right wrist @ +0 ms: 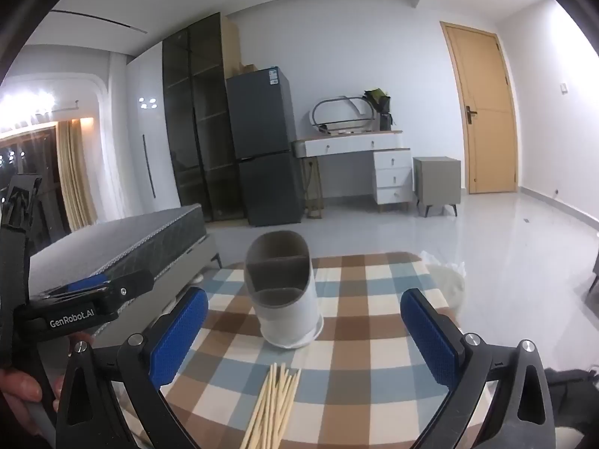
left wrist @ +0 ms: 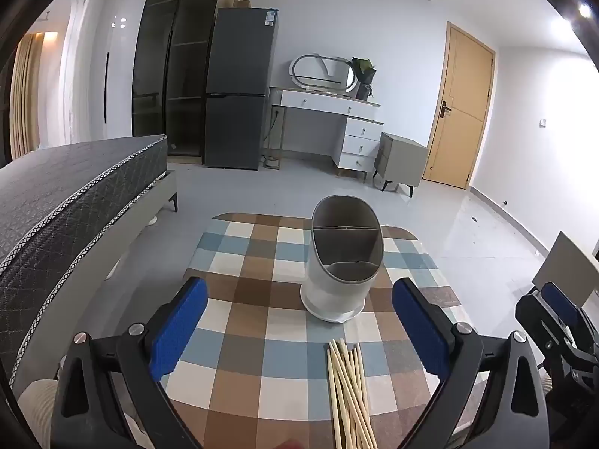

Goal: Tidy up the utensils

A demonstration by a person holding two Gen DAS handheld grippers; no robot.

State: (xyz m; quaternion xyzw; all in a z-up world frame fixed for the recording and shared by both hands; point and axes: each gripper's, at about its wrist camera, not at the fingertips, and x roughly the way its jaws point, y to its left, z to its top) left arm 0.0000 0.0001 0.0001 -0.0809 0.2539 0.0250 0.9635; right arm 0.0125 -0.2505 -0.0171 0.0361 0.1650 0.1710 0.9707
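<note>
Your left gripper [left wrist: 299,321] wide, empty; right gripper [right wrist: 304,331] same. Checked tablecloth [left wrist: 239,340] covers small table. Chopsticks [left wrist: 348,389] bundled at near edge; white utensil holder [left wrist: 342,262] upright beyond them, apart. Room: bed [left wrist: 67,202] left, fridge [left wrist: 239,86], wooden door [left wrist: 462,112], grey tile floor [left wrist: 479,232].

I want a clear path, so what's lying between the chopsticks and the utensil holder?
Nothing: only bare checked tablecloth separates the chopsticks from the utensil holder, seen in both wrist views.
</note>
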